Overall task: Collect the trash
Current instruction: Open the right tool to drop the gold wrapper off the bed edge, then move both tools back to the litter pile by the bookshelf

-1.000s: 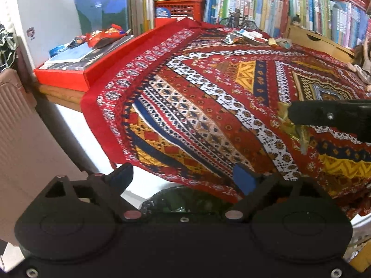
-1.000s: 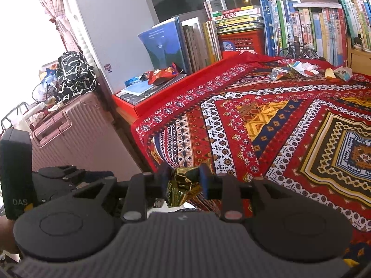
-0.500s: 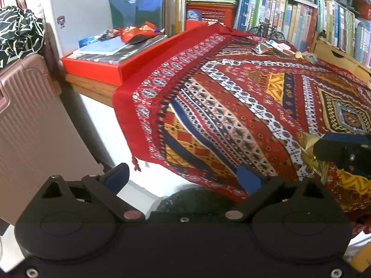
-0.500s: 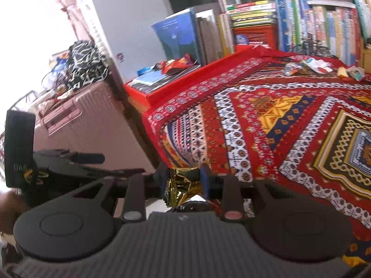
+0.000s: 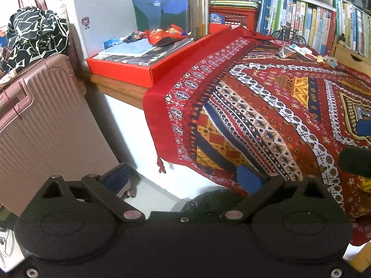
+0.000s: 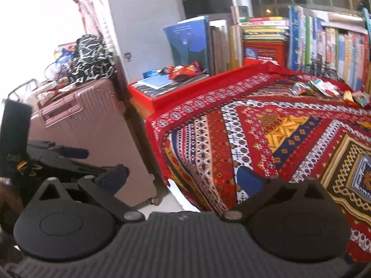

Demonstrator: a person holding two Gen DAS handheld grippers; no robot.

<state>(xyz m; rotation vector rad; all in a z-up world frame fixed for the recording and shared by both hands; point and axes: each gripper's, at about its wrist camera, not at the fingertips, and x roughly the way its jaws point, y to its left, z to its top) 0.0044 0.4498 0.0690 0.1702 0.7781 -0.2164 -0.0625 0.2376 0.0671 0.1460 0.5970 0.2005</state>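
Note:
My left gripper [image 5: 183, 176] is open and holds nothing; it hangs off the table's near-left corner, above a dark bag [image 5: 208, 202] that shows just past its body. My right gripper [image 6: 180, 177] is open too, with nothing between its blue pads, over the cloth's hanging edge. A red snack wrapper [image 5: 167, 34] [image 6: 183, 70] lies on papers in the red box [image 5: 148, 69]. More crumpled wrappers [image 5: 289, 51] [image 6: 320, 88] lie at the far side of the patterned tablecloth [image 5: 266, 106]. The gold foil wrapper is out of sight.
A pink suitcase [image 5: 34, 125] [image 6: 85, 134] with a black-and-white bag [image 5: 34, 34] on top stands left of the table. Rows of books [image 5: 301, 18] and a red basket [image 5: 234, 18] line the back. The left tool [image 6: 46, 155] shows at the right view's left edge.
The right gripper has opened, and the gold foil wrapper it held is gone from between its fingers. Both views have swung left toward the suitcase.

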